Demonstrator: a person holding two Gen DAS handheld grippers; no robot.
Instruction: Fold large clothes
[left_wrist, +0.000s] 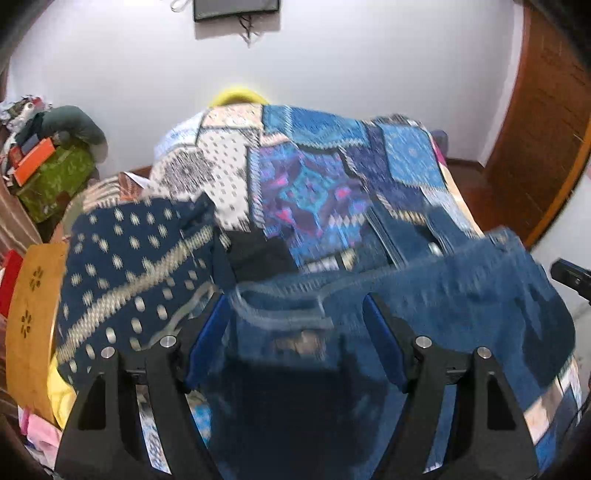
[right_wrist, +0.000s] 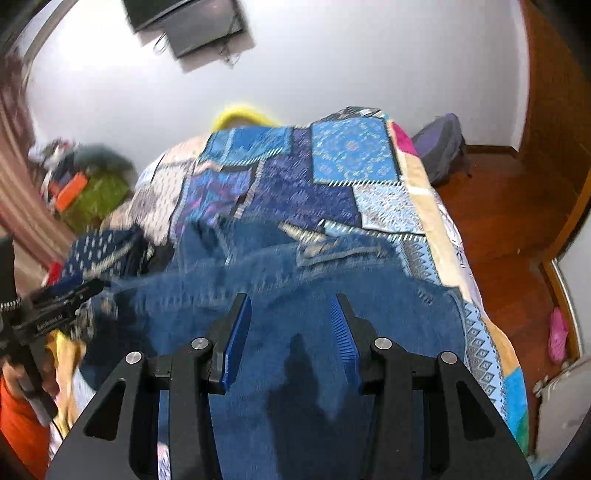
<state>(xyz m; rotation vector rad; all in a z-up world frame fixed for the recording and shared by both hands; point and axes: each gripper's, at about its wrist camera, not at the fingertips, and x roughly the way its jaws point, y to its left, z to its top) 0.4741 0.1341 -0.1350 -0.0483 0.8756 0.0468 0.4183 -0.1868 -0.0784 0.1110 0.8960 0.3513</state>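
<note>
Left wrist view, garment: a blue denim garment (left_wrist: 424, 295), blurred, lies across the lower half of the frame on the bed, its waistband near the centre.
Left wrist view, left gripper (left_wrist: 295, 314): black fingers with blue pads stand wide apart over the denim; jaws released, no pad pressing on cloth.
Left wrist view, bed: a patchwork bedspread in blue, purple and cream (left_wrist: 314, 177) runs up to the frame's middle; its far end is cut off by a yellow rounded object (left_wrist: 238, 95), too little of it visible to identify.
Left wrist view, other cloth: a navy fabric with cream dots (left_wrist: 129, 266) sits at centre left, partly under the denim.
Left wrist view, clutter: a heap with a green patterned bag (left_wrist: 55, 181) at the left edge, hard to make out.
Right wrist view, garment: the denim fills the lower centre, smeared by motion.
Right wrist view, right gripper (right_wrist: 291, 325): pads apart above the denim, nothing between them; jaws released.
Right wrist view, left edge: the other gripper's black body, its fingertips hidden.
Right wrist view, floor: reddish wooden floor (right_wrist: 509, 229) at right, with a grey-purple backpack (right_wrist: 439, 147) against the wall.
</note>
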